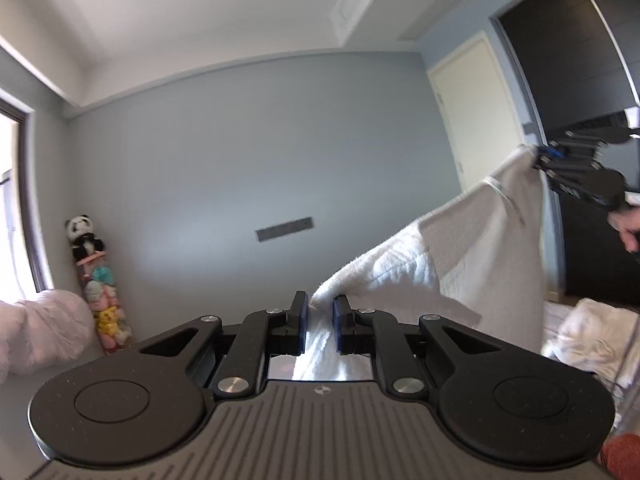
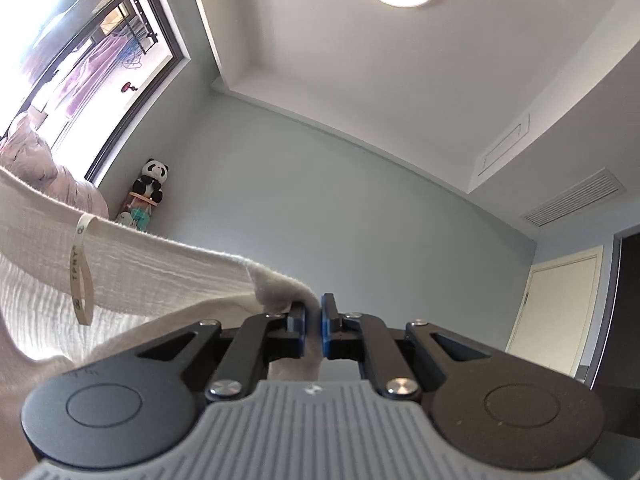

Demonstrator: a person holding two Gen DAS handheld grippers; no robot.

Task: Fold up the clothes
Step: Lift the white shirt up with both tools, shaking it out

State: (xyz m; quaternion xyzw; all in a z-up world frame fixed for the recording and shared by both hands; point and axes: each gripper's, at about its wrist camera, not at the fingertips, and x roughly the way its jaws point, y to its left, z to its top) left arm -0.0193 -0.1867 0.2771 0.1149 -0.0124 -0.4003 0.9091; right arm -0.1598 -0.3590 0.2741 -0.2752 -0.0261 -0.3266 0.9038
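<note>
The left tool (image 1: 320, 320) is clenched on one corner of a white towel (image 1: 460, 248), the cloth bunched between its blue pads and trailing back under the fingers. The right tool (image 2: 314, 322) is clenched on the other corner, with a wad of the same fabric pinched at its tips; from the left wrist view it shows up high at the right edge (image 1: 538, 156), with a hand (image 1: 626, 224) on its handle. Both tools are held up in the air and apart from each other, which to my eye is done so that the towel hangs open and its weight pulls the creases out before any fold is made. The top hem runs as a taut line from one tool to the other, so the towel's long axis lies sideways between them, climbing slightly toward the right tool in the left view, and the body of the cloth drops downward from that hem. A ribbon hanging loop (image 2: 82, 272) dangles off the hem nearer the left end. Nothing of the towel rests on a surface that I can see. Below and to the right lies a crumpled heap of white laundry (image 1: 592, 340). In the far corner a toy panda (image 2: 154, 180) sits on a stack of soft toys.
</note>
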